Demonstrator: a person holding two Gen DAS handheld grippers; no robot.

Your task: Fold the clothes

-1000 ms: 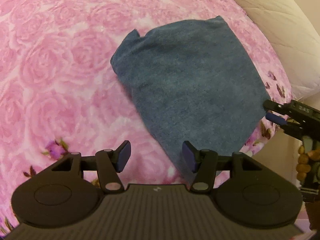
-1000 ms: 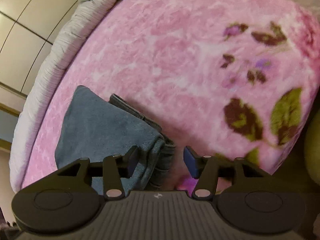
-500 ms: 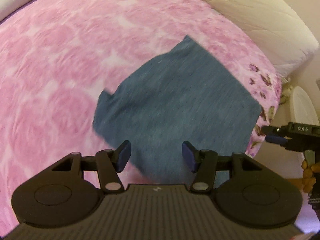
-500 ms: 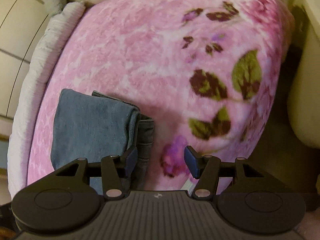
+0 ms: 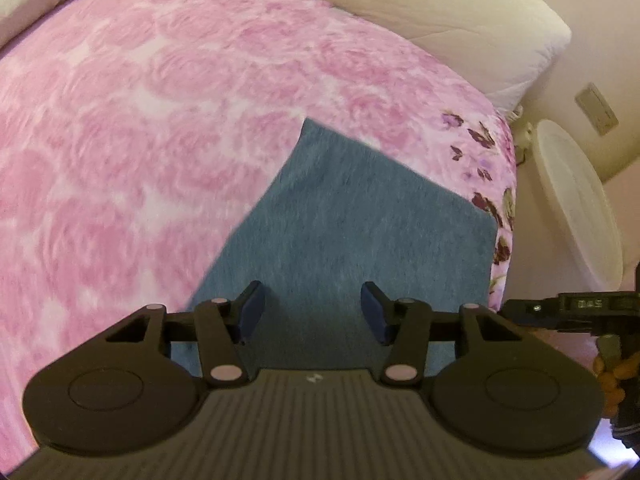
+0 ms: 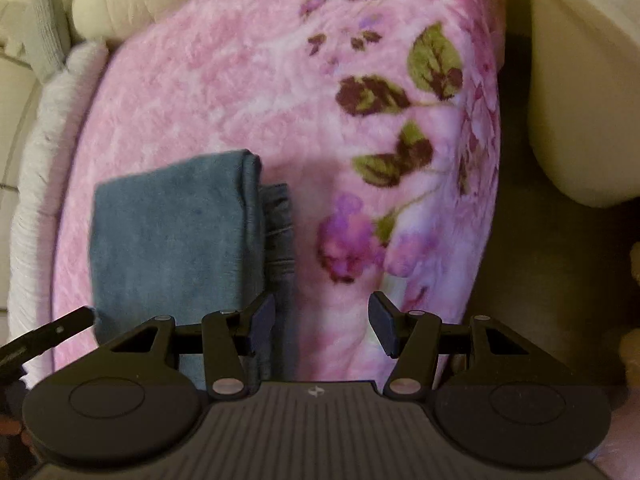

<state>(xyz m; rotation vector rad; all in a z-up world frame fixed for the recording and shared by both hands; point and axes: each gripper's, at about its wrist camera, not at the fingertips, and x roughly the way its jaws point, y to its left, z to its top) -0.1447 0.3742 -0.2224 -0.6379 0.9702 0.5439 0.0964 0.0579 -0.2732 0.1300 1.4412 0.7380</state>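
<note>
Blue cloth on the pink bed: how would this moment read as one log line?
stage: folding | blue cloth: folded, flat on pink blanket | left claw: open, empty, above cloth | right claw: open, empty, beside cloth

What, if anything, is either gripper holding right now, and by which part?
Nothing is held. The left gripper and right gripper both stand open with nothing between the pads; the folded blue garment lies free on the pink blanket.

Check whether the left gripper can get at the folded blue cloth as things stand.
Probably yes. The left gripper is open and empty, right above the blue cloth, which lies flat on the pink blanket with nothing between.
</note>
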